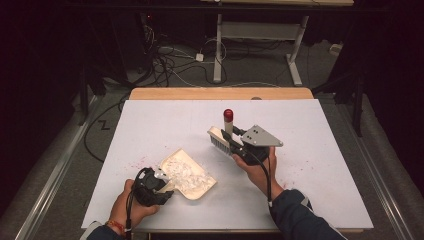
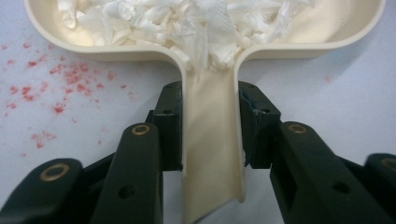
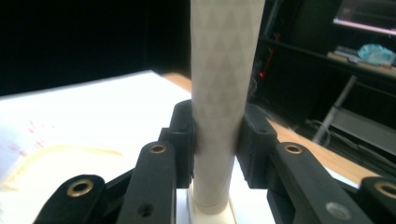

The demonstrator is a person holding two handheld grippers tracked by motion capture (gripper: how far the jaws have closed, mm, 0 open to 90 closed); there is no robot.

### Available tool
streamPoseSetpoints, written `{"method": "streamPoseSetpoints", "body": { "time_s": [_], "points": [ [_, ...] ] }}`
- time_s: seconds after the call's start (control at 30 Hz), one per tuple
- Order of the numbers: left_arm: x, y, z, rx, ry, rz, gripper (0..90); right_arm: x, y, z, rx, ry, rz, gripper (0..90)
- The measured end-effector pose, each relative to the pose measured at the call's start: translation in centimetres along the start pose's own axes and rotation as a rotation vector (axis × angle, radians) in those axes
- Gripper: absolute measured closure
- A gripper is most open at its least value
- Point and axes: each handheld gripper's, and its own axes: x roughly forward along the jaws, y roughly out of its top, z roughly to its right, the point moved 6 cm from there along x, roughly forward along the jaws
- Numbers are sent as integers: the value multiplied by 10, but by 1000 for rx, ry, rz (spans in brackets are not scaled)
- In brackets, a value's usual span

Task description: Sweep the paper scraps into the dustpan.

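Note:
A cream dustpan (image 1: 192,175) lies on the white table, holding a heap of white paper shreds (image 2: 187,21). My left gripper (image 1: 161,186) is shut on the dustpan's handle (image 2: 212,140), one black pad on each side. To the right, my right gripper (image 1: 231,142) is shut on the pale handle (image 3: 219,93) of a small brush (image 1: 220,137). The brush's handle stands upright with a red tip (image 1: 228,114), and its head with dark bristles sits just over the table, apart from the dustpan.
Red specks (image 2: 56,88) are scattered on the white table surface (image 1: 150,125) left of the dustpan. A wooden strip (image 1: 220,93) runs along the table's far edge. Beyond it stand cables (image 1: 165,60) and a desk frame (image 1: 260,35) on the floor.

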Motion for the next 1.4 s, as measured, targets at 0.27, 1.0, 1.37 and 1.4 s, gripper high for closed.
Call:
{"method": "streamPoseSetpoints", "body": {
  "time_s": [0.27,1.0,1.37,1.4],
  "points": [
    [-6,-10,-1,-17,-13,-14,629,5,-11,-13,-25,42,-40,710],
    [-3,-10,-1,-33,-9,-8,629,-23,14,-85,-10,328,-11,711],
    [-3,-10,-2,-40,-14,-3,628,-37,29,-42,60,248,52,711],
    [-3,-11,-3,-41,-16,-2,628,-39,30,-39,69,239,56,710]
  ]
}}
